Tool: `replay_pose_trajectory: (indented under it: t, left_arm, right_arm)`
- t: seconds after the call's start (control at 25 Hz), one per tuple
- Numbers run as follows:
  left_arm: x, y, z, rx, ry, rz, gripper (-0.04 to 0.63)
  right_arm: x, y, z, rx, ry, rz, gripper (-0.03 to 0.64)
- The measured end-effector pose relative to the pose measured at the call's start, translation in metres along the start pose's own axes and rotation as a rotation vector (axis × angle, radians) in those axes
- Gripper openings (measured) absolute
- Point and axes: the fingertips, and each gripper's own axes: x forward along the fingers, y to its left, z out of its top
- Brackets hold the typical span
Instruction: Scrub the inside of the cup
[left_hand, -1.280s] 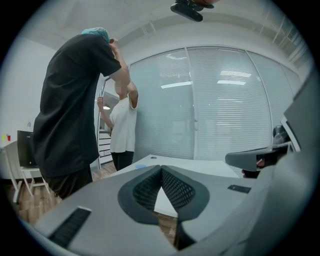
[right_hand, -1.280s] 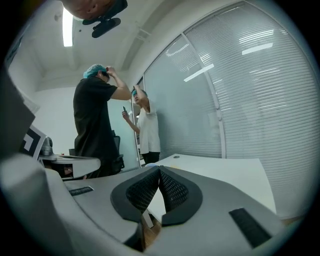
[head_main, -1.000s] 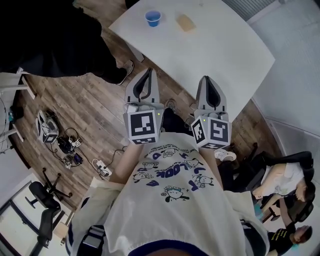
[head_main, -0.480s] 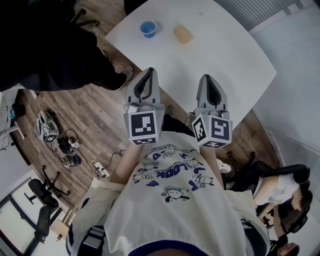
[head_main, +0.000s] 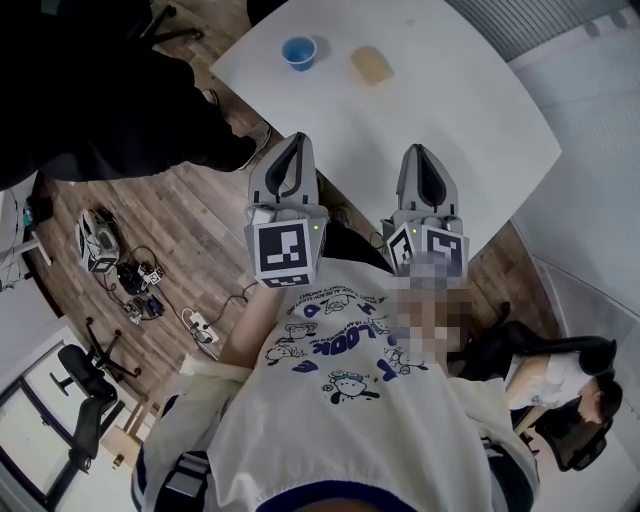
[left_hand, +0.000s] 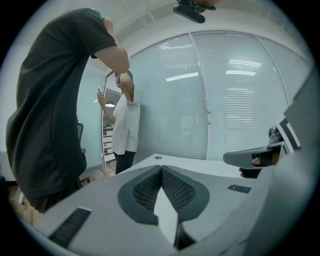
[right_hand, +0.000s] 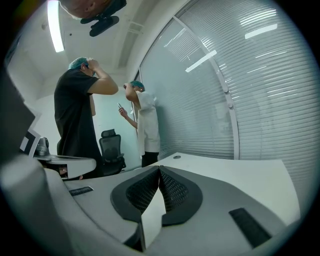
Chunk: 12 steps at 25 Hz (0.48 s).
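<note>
A small blue cup (head_main: 299, 51) stands near the far left corner of the white table (head_main: 470, 110), with a tan sponge (head_main: 371, 65) lying just to its right. My left gripper (head_main: 298, 140) hangs shut and empty over the table's near edge, well short of the cup. My right gripper (head_main: 419, 152) is shut and empty too, level with the left one, above the table's near side. In both gripper views the jaws meet tip to tip, left gripper (left_hand: 161, 168) and right gripper (right_hand: 159, 167), with nothing between them. Neither cup nor sponge shows in those views.
A person in black (head_main: 110, 90) stands at the table's left side, on the wood floor (head_main: 190, 220). Another person in white (left_hand: 125, 120) stands by the glass wall. Cables and a power strip (head_main: 200, 330) lie on the floor; office chairs (head_main: 85, 420) stand at lower left.
Both grippers have moved forward towards the table, and the table with cup and sponge now sits closer in the head view. Both stay shut.
</note>
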Motion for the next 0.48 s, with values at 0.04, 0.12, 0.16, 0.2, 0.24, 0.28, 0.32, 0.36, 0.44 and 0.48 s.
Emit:
replay_pose_trajectory:
  t: [0.04, 0.12, 0.16, 0.2, 0.24, 0.28, 0.32, 0.36, 0.44, 0.48]
  left_arm:
    - [0.001, 0.001, -0.002, -0.002, 0.005, -0.004, 0.031]
    - [0.004, 0.000, -0.004, -0.002, 0.016, -0.019, 0.031]
    - [0.008, -0.001, -0.004, -0.001, 0.020, -0.030, 0.031]
    - [0.012, -0.003, -0.003, 0.001, 0.021, -0.042, 0.031]
    - [0.017, -0.005, -0.001, 0.004, 0.020, -0.056, 0.031]
    - [0.022, -0.008, 0.002, 0.007, 0.017, -0.069, 0.031]
    - [0.027, -0.010, 0.005, 0.010, 0.013, -0.082, 0.031]
    - [0.031, -0.013, 0.007, 0.012, 0.009, -0.094, 0.031]
    - [0.039, -0.017, 0.009, 0.018, 0.006, -0.114, 0.031]
    - [0.043, -0.018, 0.010, 0.020, 0.008, -0.123, 0.031]
  right_arm:
    - [0.000, 0.000, -0.001, 0.002, 0.002, -0.007, 0.006]
    - [-0.001, -0.003, -0.003, 0.003, 0.007, -0.024, 0.006]
    - [-0.001, -0.004, -0.003, 0.003, 0.008, -0.034, 0.008]
    - [0.000, -0.006, -0.002, 0.002, 0.008, -0.044, 0.008]
    - [0.001, -0.009, 0.000, 0.000, 0.008, -0.054, 0.008]
    - [0.002, -0.012, 0.001, -0.002, 0.007, -0.065, 0.008]
    - [0.003, -0.015, 0.003, -0.005, 0.006, -0.075, 0.008]
    - [0.005, -0.019, 0.005, -0.009, 0.006, -0.083, 0.008]
    - [0.009, -0.025, 0.007, -0.016, 0.009, -0.092, 0.027]
    - [0.012, -0.027, 0.007, -0.016, 0.013, -0.095, 0.037]
